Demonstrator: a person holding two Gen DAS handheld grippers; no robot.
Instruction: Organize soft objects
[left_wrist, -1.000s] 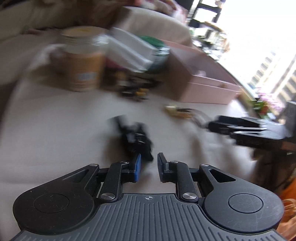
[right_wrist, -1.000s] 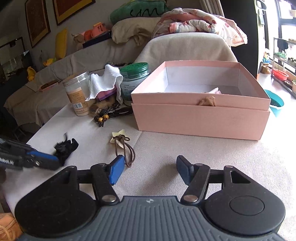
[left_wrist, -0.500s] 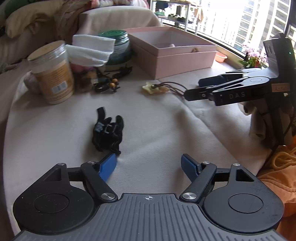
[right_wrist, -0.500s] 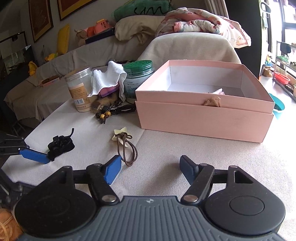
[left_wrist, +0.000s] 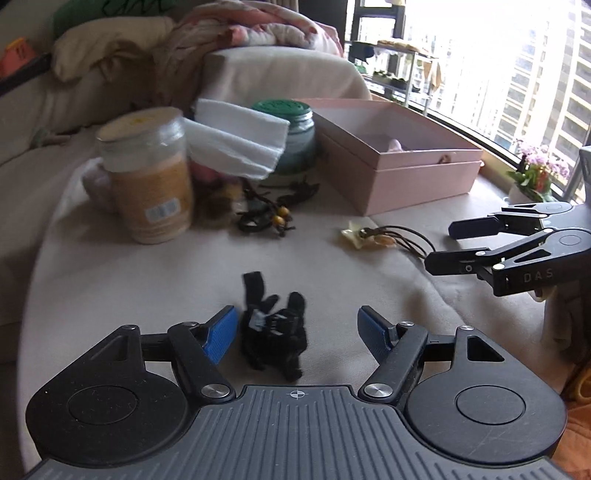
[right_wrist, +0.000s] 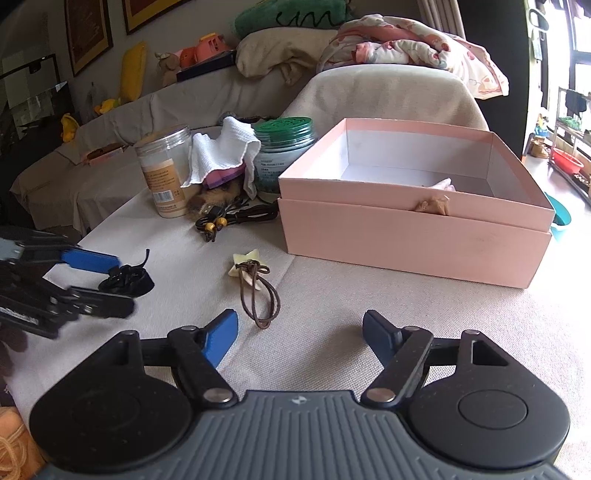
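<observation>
A small black soft item (left_wrist: 275, 332) lies on the beige cloth between the fingers of my open left gripper (left_wrist: 297, 330), nearer the left finger. It also shows in the right wrist view (right_wrist: 127, 280), with the left gripper (right_wrist: 107, 284) around it. My right gripper (right_wrist: 301, 332) is open and empty above the cloth, near a brown cord with a pale star charm (right_wrist: 255, 288). It also shows in the left wrist view (left_wrist: 439, 245). The open pink box (right_wrist: 413, 214) holds a pale soft item (right_wrist: 443, 183).
A beige jar (left_wrist: 147, 177), a white cloth (left_wrist: 236, 142) over a green-lidded jar (left_wrist: 291, 136), and a black beaded cord (left_wrist: 273, 218) stand behind. A covered sofa with pillows and a blanket (right_wrist: 406, 40) lies beyond. A window is at the right.
My left gripper has opened wide and moved forward, so the black item now sits between its fingers. My right gripper stays open and nearly still.
</observation>
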